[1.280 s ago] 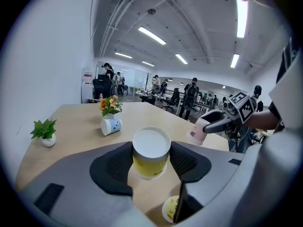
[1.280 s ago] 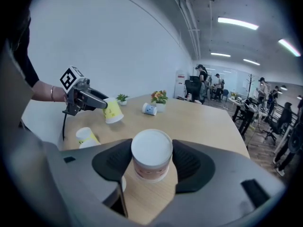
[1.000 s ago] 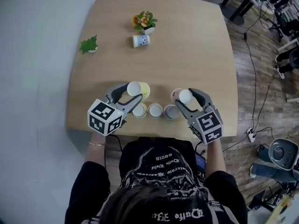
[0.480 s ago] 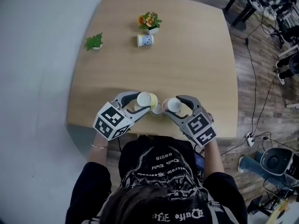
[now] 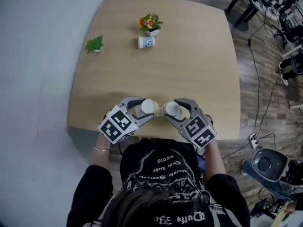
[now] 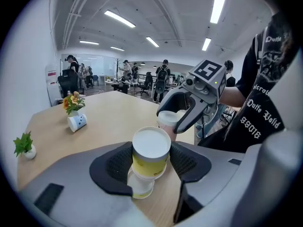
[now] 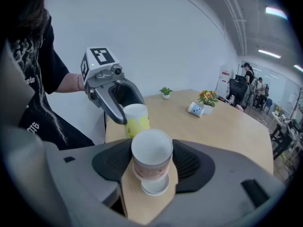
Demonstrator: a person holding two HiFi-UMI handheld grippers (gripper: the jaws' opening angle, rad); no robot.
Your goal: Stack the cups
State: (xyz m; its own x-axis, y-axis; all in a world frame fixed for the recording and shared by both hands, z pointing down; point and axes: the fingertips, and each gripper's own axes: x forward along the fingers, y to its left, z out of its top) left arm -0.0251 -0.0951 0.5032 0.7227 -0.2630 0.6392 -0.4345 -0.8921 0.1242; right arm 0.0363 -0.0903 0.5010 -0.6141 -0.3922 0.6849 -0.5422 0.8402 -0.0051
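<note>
Two grippers meet at the near edge of the table, each clamped on one cup. The left gripper [image 5: 144,110] has its dark ribbed pads pressed on the side wall of an inverted yellow paper cup [image 6: 151,150], white base up, with the jaws standing about a cup's width apart. The right gripper [image 5: 174,111] holds an inverted pale pink paper cup [image 7: 151,162] the same way. Each held cup hangs directly over another inverted white paper cup standing on the table: one under the yellow cup [image 6: 141,187], one under the pink cup [image 7: 155,187]. Whether the held cups already touch those below cannot be told. Judging by their look, these cups are very light and thin-walled, so a hard squeeze would likely dent them oval and make them jam instead of sliding over the next one. The smooth coated paper may also slip in a loose hold. The safest hold seems to be mid-wall or slightly toward the closed base, where the disc stiffens the shell, leaving the open rim free to nest. Farther out on the light wooden table [image 5: 189,70], a white paper cup with a blue print [image 5: 147,42] lies on its side beside a small pot of orange flowers [image 5: 150,23], well apart from both grippers.
</note>
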